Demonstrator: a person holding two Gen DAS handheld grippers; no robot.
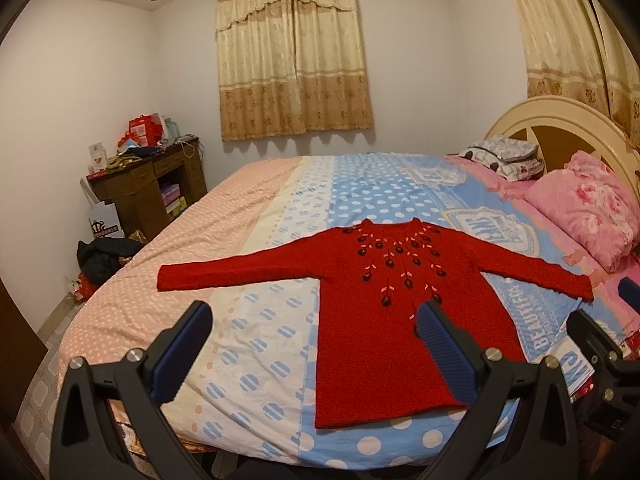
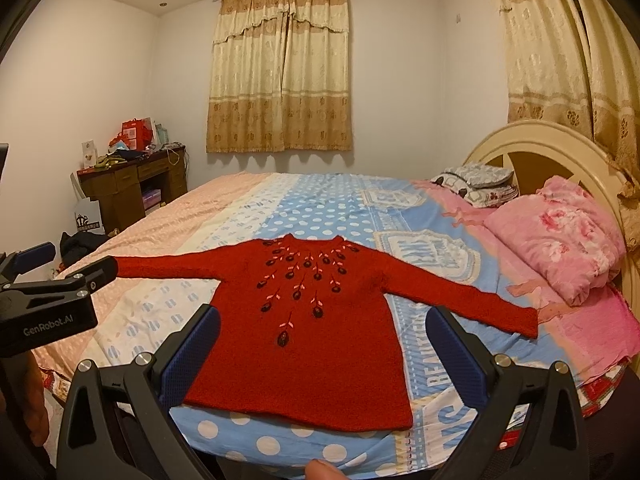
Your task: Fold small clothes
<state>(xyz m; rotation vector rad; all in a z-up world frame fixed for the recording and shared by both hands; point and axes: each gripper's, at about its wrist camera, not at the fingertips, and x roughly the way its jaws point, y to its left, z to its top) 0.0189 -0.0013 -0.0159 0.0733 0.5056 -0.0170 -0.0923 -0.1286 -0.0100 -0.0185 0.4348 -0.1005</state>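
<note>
The left gripper (image 2: 76,264) hides the sweater (image 2: 304,332) cuff; desk (image 1: 148,188) clutter is too small to identify.

A red knitted sweater (image 1: 380,320) lies flat on the bed (image 1: 280,200), front up, sleeves spread left and right, dark embroidered flowers fanning down from the collar; the left hand-held gripper (image 1: 316,332) hangs wide open above its hem; a pink floral pillow (image 1: 588,208) lies far right; a cluttered brown desk (image 1: 148,184) stands far left.
</note>
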